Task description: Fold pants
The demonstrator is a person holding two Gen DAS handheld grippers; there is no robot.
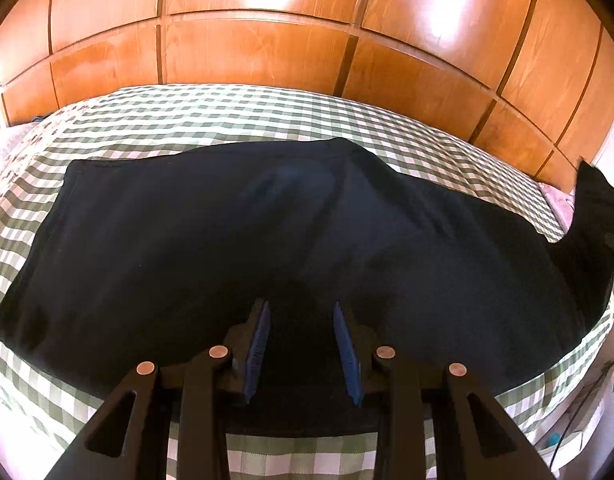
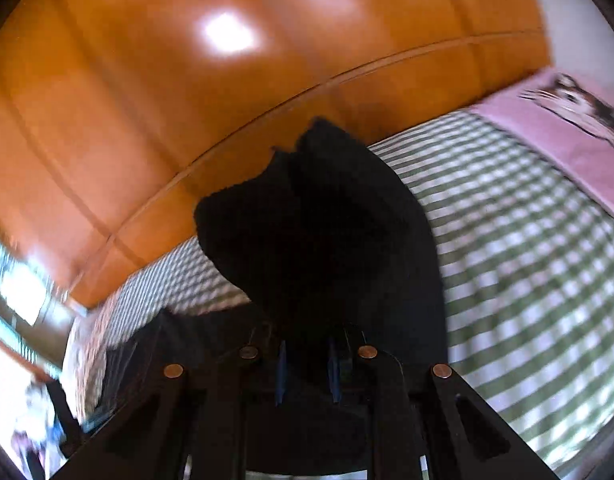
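Observation:
Dark navy pants (image 1: 235, 240) lie spread across a bed with a green-and-white checked sheet (image 1: 227, 116). My left gripper (image 1: 302, 312) is open, its blue pads just above the near edge of the pants, holding nothing. My right gripper (image 2: 307, 344) is shut on one end of the pants (image 2: 319, 216) and holds it lifted above the bed; the cloth stands up in front of the camera. That lifted end also shows at the right edge of the left wrist view (image 1: 595, 208). The right wrist view is blurred by motion.
A wooden panelled wardrobe (image 1: 267, 48) runs along the far side of the bed. A pink pillow with a cat print (image 2: 567, 120) lies at the bed's right end. A floral cloth (image 1: 11, 160) lies at the left end.

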